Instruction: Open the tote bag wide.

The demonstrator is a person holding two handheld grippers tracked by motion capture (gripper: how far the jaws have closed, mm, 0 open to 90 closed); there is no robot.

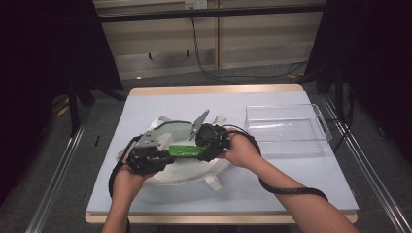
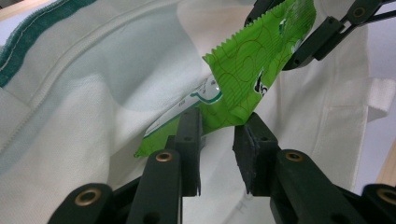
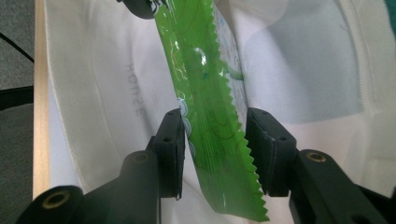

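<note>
One green snack packet (image 1: 186, 150) is hanging between the two grippers, just above the white cloth bag (image 1: 184, 172) that is lying on the table (image 1: 301, 177). The left gripper (image 2: 217, 140) is holding the lower end of the packet, with its jaws partly closed and the wrapper touching both of them. The right gripper (image 3: 214, 140) is standing around the other end, jaws half open; the left one is touching the wrapper, while the right one is just beside the toothed edge. Right of the bag, well apart, a clear plastic tray (image 1: 286, 128) is standing.
</note>
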